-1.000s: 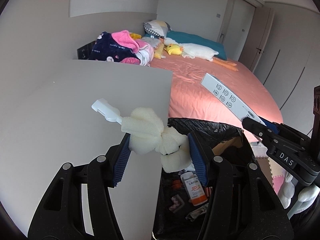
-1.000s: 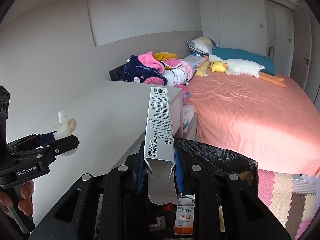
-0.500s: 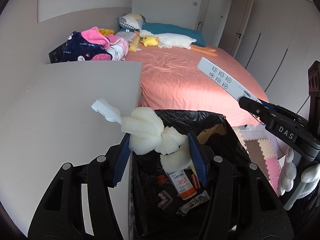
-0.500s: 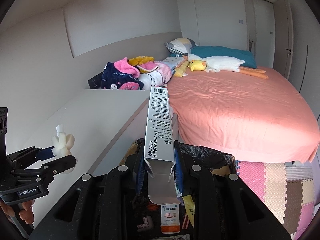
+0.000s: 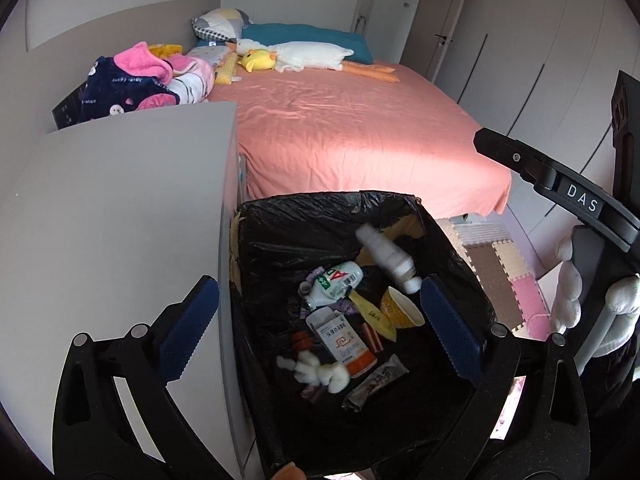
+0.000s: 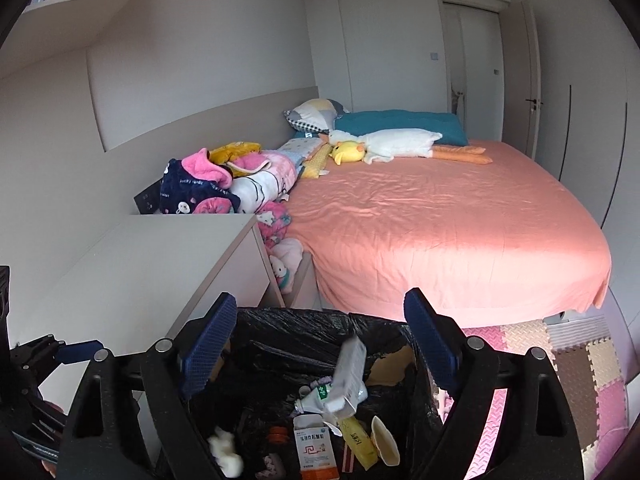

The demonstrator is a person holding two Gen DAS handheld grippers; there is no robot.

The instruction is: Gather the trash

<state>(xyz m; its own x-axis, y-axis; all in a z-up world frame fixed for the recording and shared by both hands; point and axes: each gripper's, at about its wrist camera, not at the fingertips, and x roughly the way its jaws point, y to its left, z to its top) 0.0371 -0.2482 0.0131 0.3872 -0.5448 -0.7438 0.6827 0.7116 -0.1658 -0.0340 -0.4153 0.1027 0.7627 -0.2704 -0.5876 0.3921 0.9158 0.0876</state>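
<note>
Left wrist view shows me my left gripper (image 5: 318,320) spread wide with nothing between its blue pads (image 5: 188,330), hanging over the black-lined trash bin (image 5: 320,208). That bin stands against the near corner of the grey desk (image 5: 120,208), at the foot of the pink bed (image 5: 360,128).

Down in the bin, the white foam wad (image 5: 320,370) lies near the bag's desk-side wall, just beside a white-and-orange medicine box (image 5: 342,342) printed with red Chinese characters I cannot read. A small bottle with a green label (image 5: 334,282) shows large red letters, "AD" as far as I can make out. A white bottle (image 5: 386,258) lies tilted toward the far wall, with a yellow paper cup (image 5: 400,310) and a yellow sachet (image 5: 370,314) beside it. A crumpled silver wrapper (image 5: 376,384) sits nearest me.

My right gripper (image 6: 318,344) is likewise splayed and carrying nothing. Below it the long white carton (image 6: 346,376) is tilted on end in the bin, blurred, its print unreadable, resting over the green-label bottle.

On the right tool's arm (image 5: 560,184), seen from the left camera, I read "DAS" in white letters.
</note>
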